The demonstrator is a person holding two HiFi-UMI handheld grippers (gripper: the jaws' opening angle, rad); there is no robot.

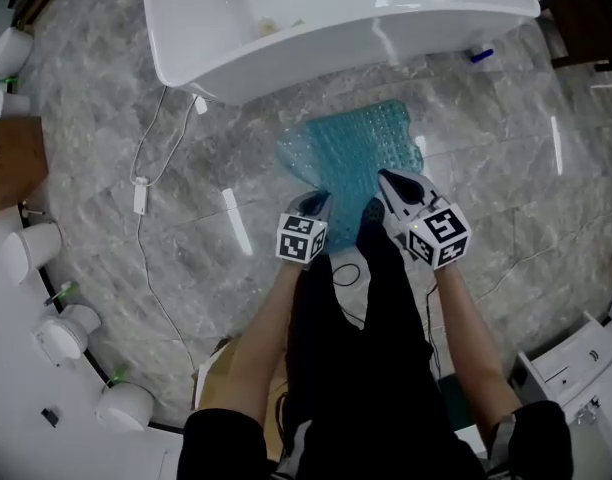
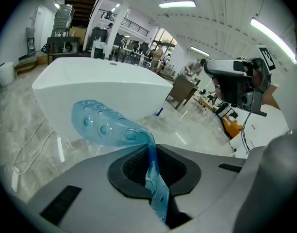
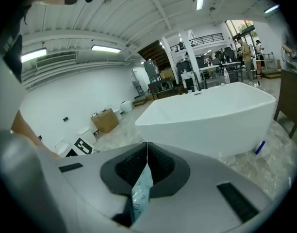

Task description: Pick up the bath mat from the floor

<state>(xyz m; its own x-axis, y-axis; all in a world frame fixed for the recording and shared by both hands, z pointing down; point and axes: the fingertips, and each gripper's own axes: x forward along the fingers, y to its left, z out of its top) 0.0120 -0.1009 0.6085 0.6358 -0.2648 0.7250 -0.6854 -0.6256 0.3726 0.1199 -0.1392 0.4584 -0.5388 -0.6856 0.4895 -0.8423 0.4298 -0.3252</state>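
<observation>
The teal bath mat point(image 1: 354, 153), studded with suction bumps, hangs off the floor in front of the white bathtub point(image 1: 326, 23). My left gripper point(image 1: 315, 206) is shut on its near left edge; in the left gripper view the mat point(image 2: 107, 127) curls up out of the closed jaws point(image 2: 149, 152). My right gripper point(image 1: 391, 193) is shut on the near right edge, and a thin pale strip of mat point(image 3: 141, 188) shows pinched between its pads in the right gripper view. The mat's far end droops toward the tub.
A white cable point(image 1: 146, 188) runs over the marble floor at left. White toilets point(image 1: 31, 248) line the left side, with a cardboard box point(image 1: 11, 158) beside them. A dark stool point(image 1: 586, 18) stands at the upper right. A small blue object point(image 1: 480, 55) lies by the tub.
</observation>
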